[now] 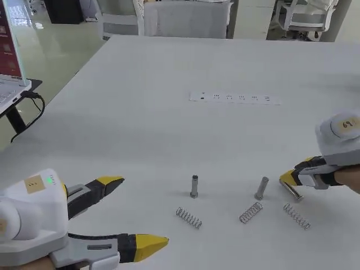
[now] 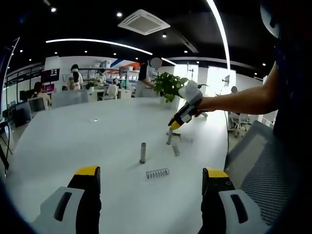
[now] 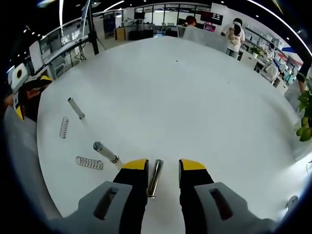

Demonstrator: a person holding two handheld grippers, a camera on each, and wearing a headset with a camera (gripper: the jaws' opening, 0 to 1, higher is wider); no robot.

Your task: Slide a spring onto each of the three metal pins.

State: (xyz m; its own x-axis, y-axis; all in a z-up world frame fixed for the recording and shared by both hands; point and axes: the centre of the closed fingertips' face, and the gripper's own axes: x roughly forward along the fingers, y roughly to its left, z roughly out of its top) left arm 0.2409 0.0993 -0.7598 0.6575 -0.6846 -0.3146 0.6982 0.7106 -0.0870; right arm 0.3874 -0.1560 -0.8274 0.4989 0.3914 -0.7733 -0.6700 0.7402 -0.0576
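Two metal pins stand upright on the white table (image 1: 169, 129), one in the middle (image 1: 194, 186) and one to its right (image 1: 262, 188). A third pin (image 1: 291, 191) lies tilted at the tips of my right gripper (image 1: 288, 179). In the right gripper view this pin (image 3: 155, 178) sits between the fingers, against one of them, and the right gripper (image 3: 163, 165) is open with a gap on the other side. Three springs lie flat in front of the pins: left (image 1: 188, 217), middle (image 1: 251, 212) and right (image 1: 296, 216). My left gripper (image 1: 135, 211) is wide open at the near left and holds nothing.
A white power strip (image 1: 235, 98) lies farther back on the table. At the far left, off the table's edge, a laptop (image 1: 8, 67) sits with a black cable (image 1: 34, 107). Chairs (image 1: 185, 19) stand beyond the far edge.
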